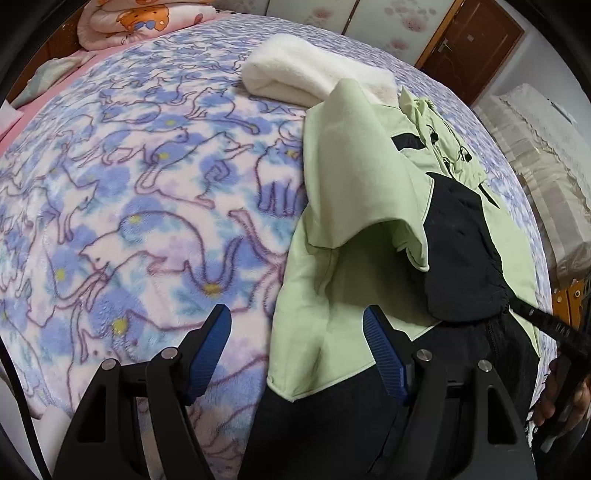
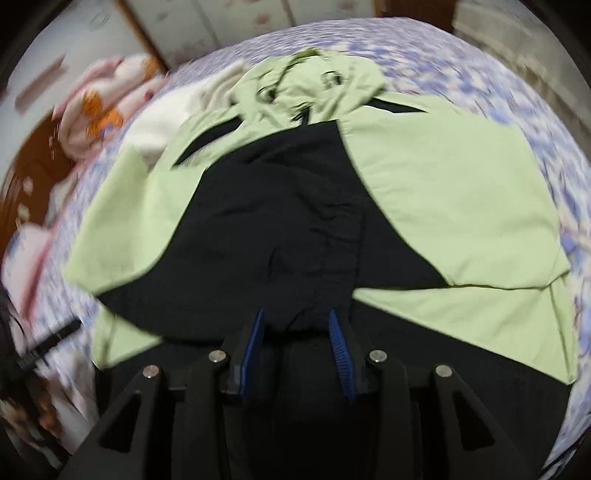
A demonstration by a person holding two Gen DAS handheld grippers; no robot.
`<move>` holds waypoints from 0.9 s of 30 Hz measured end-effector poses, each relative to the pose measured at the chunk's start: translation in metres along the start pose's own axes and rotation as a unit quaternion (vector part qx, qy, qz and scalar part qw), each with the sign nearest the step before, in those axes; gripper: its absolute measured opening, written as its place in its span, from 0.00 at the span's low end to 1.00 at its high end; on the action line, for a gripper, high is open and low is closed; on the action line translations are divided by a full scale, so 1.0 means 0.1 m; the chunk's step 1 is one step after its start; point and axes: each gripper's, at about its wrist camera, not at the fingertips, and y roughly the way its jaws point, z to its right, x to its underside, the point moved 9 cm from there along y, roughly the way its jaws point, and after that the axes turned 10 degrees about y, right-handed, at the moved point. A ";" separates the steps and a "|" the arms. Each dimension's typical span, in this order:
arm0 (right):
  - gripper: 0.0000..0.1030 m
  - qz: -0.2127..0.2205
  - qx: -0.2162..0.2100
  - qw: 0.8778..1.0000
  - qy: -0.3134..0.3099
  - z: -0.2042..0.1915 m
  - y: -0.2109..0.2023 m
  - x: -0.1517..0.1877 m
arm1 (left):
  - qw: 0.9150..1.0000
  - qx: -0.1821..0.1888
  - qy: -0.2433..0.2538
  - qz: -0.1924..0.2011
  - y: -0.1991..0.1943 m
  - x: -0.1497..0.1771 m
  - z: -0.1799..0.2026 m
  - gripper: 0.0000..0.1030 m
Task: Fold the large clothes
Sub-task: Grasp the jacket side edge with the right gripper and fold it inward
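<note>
Two grippers hang over a bed (image 1: 155, 192): the left gripper (image 1: 297, 325) is wide open and holds nothing, above the jacket's (image 1: 354, 206) left edge. The right gripper (image 2: 297, 319) is partly open over the dark cloth; whether it pinches any, I cannot tell. The green-and-black jacket lies spread near the bed's front edge, a white towel (image 1: 314, 74) behind it.

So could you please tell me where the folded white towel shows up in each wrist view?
Left wrist: white towel at upper centre, beyond the green and black jacket.
Right wrist: blurred, at upper left, partly behind the jacket's shoulder.
Shared landmark: the pink quilt past the towel.
</note>
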 end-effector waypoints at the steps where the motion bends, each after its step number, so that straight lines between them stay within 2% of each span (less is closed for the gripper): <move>1: 0.39 0.001 -0.013 1.000 0.018 0.03 0.01 -0.07 | 1.000 0.000 0.000 0.000 0.00 -0.02 0.00 0.70; 3: 0.39 0.002 -0.023 0.999 0.043 0.10 0.07 -0.21 | 1.000 0.002 -0.001 0.004 -0.01 -0.07 0.02 0.70; 7: 0.40 -0.007 -0.012 0.997 0.078 0.23 0.30 -0.46 | 1.000 0.001 0.004 0.011 -0.03 -0.15 0.06 0.70; 11: 0.40 -0.028 -0.006 0.997 0.069 0.18 0.55 -0.49 | 1.000 0.002 0.012 0.012 0.00 -0.23 0.11 0.70; 12: 0.38 -0.027 -0.003 0.998 0.055 0.13 0.58 -0.49 | 1.000 0.002 0.014 0.013 0.00 -0.26 0.13 0.70; 13: 0.23 -0.022 0.004 0.999 0.036 0.06 0.57 -0.50 | 1.000 0.001 0.016 0.014 0.01 -0.29 0.14 0.70; 14: 0.24 -0.020 -0.001 1.000 0.022 0.00 0.56 -0.52 | 1.000 0.000 0.019 0.017 0.00 -0.32 0.16 0.70; 16: 0.23 0.005 -0.015 1.000 -0.011 -0.18 0.39 -0.59 | 0.999 -0.001 0.024 0.024 -0.01 -0.41 0.20 0.70; 18: 0.23 0.049 -0.025 0.998 -0.041 -0.35 0.11 -0.73 | 0.999 0.000 0.032 0.031 -0.01 -0.50 0.25 0.70; 22: 0.23 0.118 -0.021 0.992 -0.031 -0.27 -0.34 -1.11 | 0.998 -0.006 0.045 0.037 0.06 -0.64 0.35 0.70; 25: 0.23 0.127 0.018 0.992 -0.015 -0.01 -0.38 -1.24 | 0.998 -0.007 0.055 0.036 0.15 -0.73 0.42 0.70; 27: 0.23 0.114 0.037 0.993 0.002 0.21 -0.30 -1.24 | 0.998 -0.006 0.060 0.030 0.25 -0.78 0.46 0.70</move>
